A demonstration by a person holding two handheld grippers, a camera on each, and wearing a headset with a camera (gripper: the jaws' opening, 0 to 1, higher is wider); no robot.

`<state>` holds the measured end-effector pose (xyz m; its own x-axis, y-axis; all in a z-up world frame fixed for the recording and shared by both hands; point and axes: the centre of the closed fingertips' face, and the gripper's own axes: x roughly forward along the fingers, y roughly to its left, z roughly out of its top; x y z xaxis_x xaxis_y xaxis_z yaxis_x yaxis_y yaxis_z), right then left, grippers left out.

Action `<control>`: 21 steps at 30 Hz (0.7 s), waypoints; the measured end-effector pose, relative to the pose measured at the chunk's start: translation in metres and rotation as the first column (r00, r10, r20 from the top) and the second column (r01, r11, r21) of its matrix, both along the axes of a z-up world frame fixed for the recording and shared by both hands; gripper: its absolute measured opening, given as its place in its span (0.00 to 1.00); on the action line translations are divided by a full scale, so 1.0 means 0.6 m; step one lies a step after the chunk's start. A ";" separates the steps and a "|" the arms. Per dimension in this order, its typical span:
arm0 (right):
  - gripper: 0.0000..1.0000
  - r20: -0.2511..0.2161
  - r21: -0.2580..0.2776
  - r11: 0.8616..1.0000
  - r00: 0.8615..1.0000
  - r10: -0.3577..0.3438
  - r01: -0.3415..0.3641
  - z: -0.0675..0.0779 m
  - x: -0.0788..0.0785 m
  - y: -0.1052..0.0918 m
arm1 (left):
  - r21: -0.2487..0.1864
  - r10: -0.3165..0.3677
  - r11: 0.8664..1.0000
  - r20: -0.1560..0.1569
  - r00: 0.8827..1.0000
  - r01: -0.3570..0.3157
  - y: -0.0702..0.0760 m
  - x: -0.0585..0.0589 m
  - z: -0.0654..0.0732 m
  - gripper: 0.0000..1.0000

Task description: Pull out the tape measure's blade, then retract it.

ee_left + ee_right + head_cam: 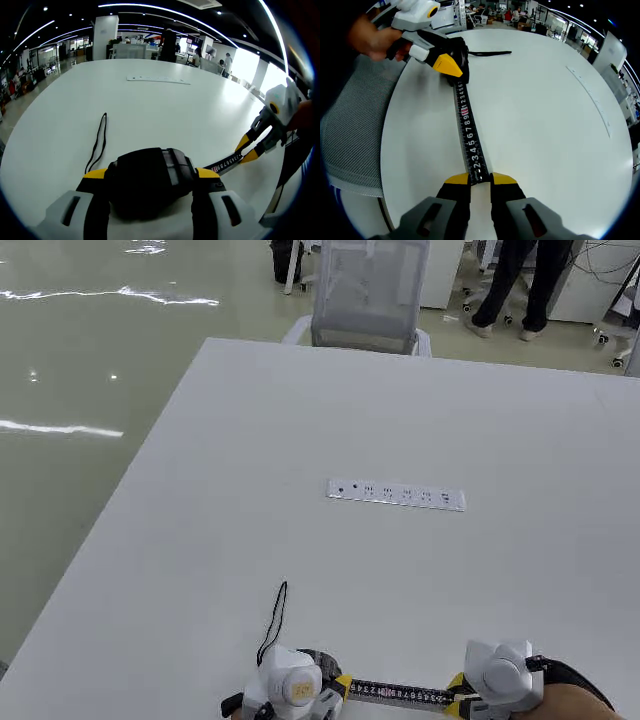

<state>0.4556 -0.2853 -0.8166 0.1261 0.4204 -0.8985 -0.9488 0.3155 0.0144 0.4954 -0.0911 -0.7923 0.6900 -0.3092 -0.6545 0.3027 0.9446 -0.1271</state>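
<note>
Your left gripper (150,175) is clamped on the black case (456,47) of the tape measure, a jaw on either side. The case rests on the surface close to you. Your right gripper (480,178) is pinched narrow on the very tip of the blade (468,125). The blade lies drawn out flat between the two grippers, numbers up.

The case looks hard and compact, so it should take a firm squeeze, though its smooth sides could twist in the jaws. The blade is thin, springy and probably slick, and likely under spring pull. Hold it at the end and feed it back slowly, or it may whip home. The limp black strap (490,52) trails away from the case and needs no grip.

The white surface (300,420) is smooth and broad, and a white perforated strip (396,494) lies well apart near its middle. Past the far edge stands a grey mesh chair (368,295) on a glossy floor (80,360), and a person (520,285) stands beyond it.
</note>
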 end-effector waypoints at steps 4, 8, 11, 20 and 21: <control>0.14 0.001 0.002 1.000 1.000 0.003 -0.003 0.001 0.000 0.004 | 0.001 -0.001 1.000 0.000 1.000 0.001 0.000 0.000 0.000 0.63; 0.14 -0.001 0.002 1.000 1.000 0.005 -0.005 0.000 0.001 0.008 | 0.001 -0.003 1.000 0.000 1.000 0.003 0.000 0.000 0.000 0.63; 0.14 -0.001 0.002 1.000 1.000 0.005 -0.005 0.000 0.002 0.010 | -0.001 -0.001 1.000 0.000 1.000 0.001 0.000 0.000 0.000 0.63; 0.14 -0.002 0.006 1.000 1.000 0.006 -0.006 0.000 0.004 0.018 | -0.006 0.003 1.000 0.008 1.000 -0.003 0.001 0.000 0.002 0.63; 0.14 -0.002 0.006 1.000 1.000 0.007 -0.007 0.001 0.004 0.019 | -0.006 0.003 1.000 0.009 1.000 -0.003 0.002 0.001 0.002 0.63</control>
<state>0.4577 -0.2737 -0.8162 0.1216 0.4267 -0.8962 -0.9510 0.3087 0.0179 0.4957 -0.0902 -0.7910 0.6964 -0.3110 -0.6467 0.3010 0.9447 -0.1301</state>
